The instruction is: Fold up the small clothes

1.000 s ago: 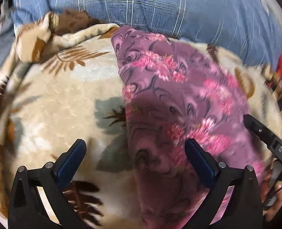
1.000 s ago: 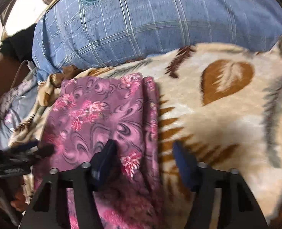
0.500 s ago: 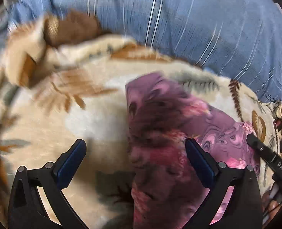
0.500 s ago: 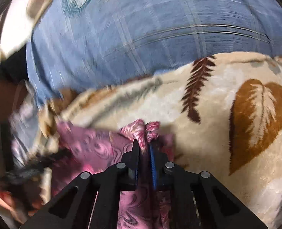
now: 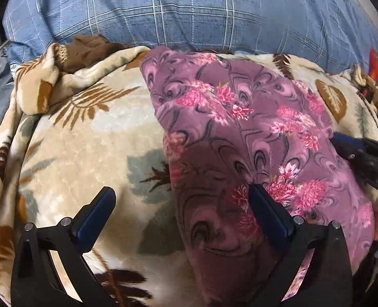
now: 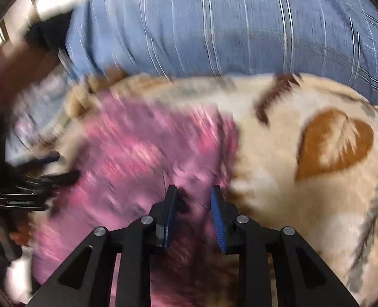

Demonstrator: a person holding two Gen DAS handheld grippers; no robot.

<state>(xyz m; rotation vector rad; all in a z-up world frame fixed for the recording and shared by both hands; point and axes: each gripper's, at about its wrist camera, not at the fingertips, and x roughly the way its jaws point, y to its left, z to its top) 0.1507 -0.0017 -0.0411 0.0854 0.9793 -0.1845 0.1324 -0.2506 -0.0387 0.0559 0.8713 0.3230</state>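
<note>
A purple garment with pink flowers (image 5: pixel 240 133) lies spread on a beige leaf-print blanket (image 5: pixel 81 140). My left gripper (image 5: pixel 181 199) is open; its right finger rests on the garment's near part, its left finger over bare blanket. In the blurred right wrist view the garment (image 6: pixel 137 158) lies flat, and my right gripper (image 6: pixel 192 192) hovers over its right edge with the jaws a little apart and no cloth between them. The right gripper also shows in the left wrist view (image 5: pixel 363 156) at the garment's right edge.
A blue plaid pillow (image 5: pixel 189 10) lies along the far side, also in the right wrist view (image 6: pixel 227 25). The blanket's corner is bunched at the far left (image 5: pixel 50 71). The left gripper shows at the left of the right wrist view (image 6: pixel 35 176).
The right gripper had shut on the garment's edge and lifted it toward the near side; now its jaws have parted and the garment lies spread out again. The left gripper stayed open.
</note>
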